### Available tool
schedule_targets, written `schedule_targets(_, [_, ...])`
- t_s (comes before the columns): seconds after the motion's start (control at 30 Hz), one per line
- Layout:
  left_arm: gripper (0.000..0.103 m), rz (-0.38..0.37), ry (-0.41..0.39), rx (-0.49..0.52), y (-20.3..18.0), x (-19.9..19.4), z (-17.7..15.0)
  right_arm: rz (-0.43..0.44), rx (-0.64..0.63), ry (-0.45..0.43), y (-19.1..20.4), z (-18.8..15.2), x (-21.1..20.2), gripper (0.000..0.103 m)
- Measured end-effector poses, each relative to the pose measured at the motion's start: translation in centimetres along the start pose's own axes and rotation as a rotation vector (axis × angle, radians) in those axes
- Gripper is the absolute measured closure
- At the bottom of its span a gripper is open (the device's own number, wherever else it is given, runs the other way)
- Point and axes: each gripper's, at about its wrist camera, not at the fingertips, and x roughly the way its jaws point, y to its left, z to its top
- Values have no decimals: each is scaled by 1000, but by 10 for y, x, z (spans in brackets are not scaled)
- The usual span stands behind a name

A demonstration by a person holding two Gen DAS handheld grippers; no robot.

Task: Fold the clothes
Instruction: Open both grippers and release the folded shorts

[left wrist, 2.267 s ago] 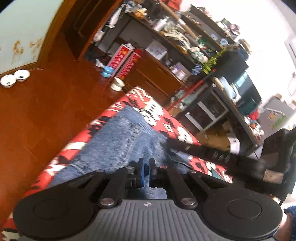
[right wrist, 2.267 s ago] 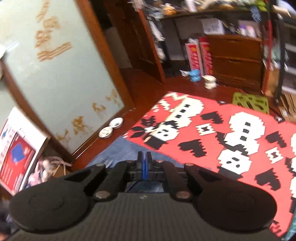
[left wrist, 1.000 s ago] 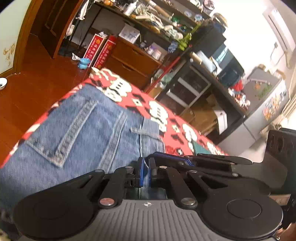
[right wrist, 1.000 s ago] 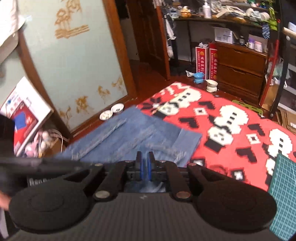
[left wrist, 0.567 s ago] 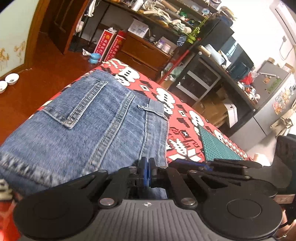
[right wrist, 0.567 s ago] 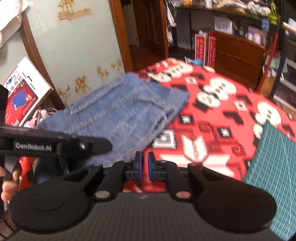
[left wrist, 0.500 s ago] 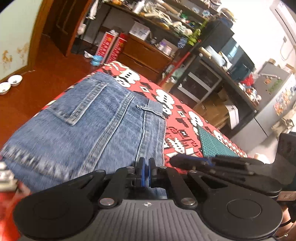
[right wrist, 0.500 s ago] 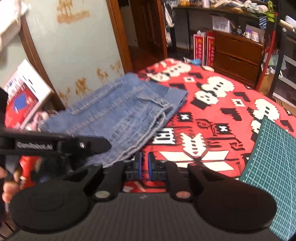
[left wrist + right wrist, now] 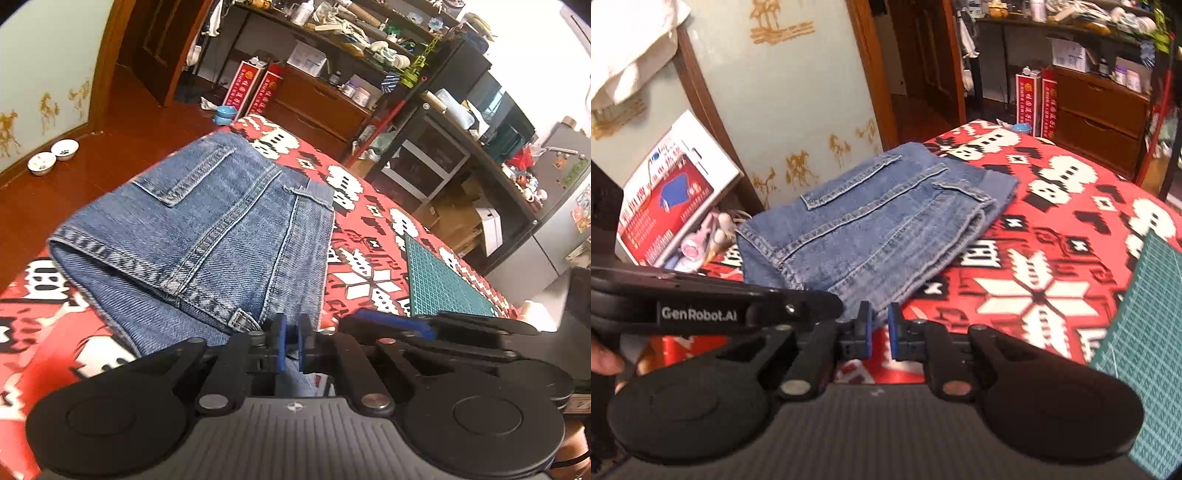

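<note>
Left wrist view – jeans: the folded jeans (image 9: 207, 236) are seen lying on the red patterned bench (image 9: 369, 236), from the centre out towards 10 o'clock, with the back pocket uppermost and the layers stacked at the near edge.
Left wrist view – left gripper: the left gripper (image 9: 290, 347) is seen with a narrow gap between the blue pads; denim shows within that gap, but a grasp cannot be confirmed, and the pads are read as clenched almost fully.
Left wrist view – neighbours: the right gripper's arm lies at 4 o'clock, and a green cutting mat (image 9: 439, 280) at 3 o'clock.
Right wrist view – jeans: the jeans (image 9: 871, 229) are placed at 11 o'clock, just beyond the pads.
Right wrist view – right gripper: the right gripper (image 9: 878, 330) is being released, its jaws opening, with nothing between them; red cloth shows through the gap.
Right wrist view – left gripper: its black body crosses at 9 o'clock.
Step in hand – advice: the fold appears set; the pads should be withdrawn low and straight, so that the top layer is not dragged, and the near edges then squared.
</note>
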Motion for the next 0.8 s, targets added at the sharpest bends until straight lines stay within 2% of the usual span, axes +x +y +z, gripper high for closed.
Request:
schedule_targets(0.07, [96,5,-6,9,-8,-10,0,-6,19,-19,-3,-2,-16,79])
schedule_targets(0.1, [90,11,-8,11,-11,-14,0,-12,23,-28,-4,-3,-25,77])
schedule_targets(0.13, [75,18,-12,18,-17,-19,-1,-17,28,-34,-6,-3,-33,72])
schedule_targets(0.2, [54,33,-23,50,-29,-27,-3,-24,38,-38,-11,-2,-50,62])
schedule_targets(0.27, [46,58,-31,91,-41,-33,-6,-34,46,-50,-14,-3,-67,51])
schedule_targets(0.3, [36,72,-32,112,-47,-36,-8,-39,49,-57,-16,-3,-76,46])
schedule_targets(0.33, [29,87,-33,124,-52,-37,-10,-45,52,-65,-17,-4,-85,34])
schedule_targets(0.37, [27,102,-40,141,-58,-40,-13,-46,55,-71,-19,-5,-93,22])
schedule_targets(0.47, [22,131,-59,201,-75,-46,-21,-48,75,-88,-23,-12,-116,6])
schedule_targets(0.5, [16,137,-67,220,-81,-49,-23,-51,83,-89,-24,-15,-122,3])
schedule_targets(0.53, [15,142,-76,239,-87,-51,-26,-51,94,-90,-25,-18,-128,1])
schedule_targets(0.7, [14,189,-88,247,-108,-62,-35,-49,152,-89,-28,-31,-156,0])
schedule_targets(0.8, [14,186,-103,247,-118,-75,-42,-48,186,-73,-29,-34,-169,0])
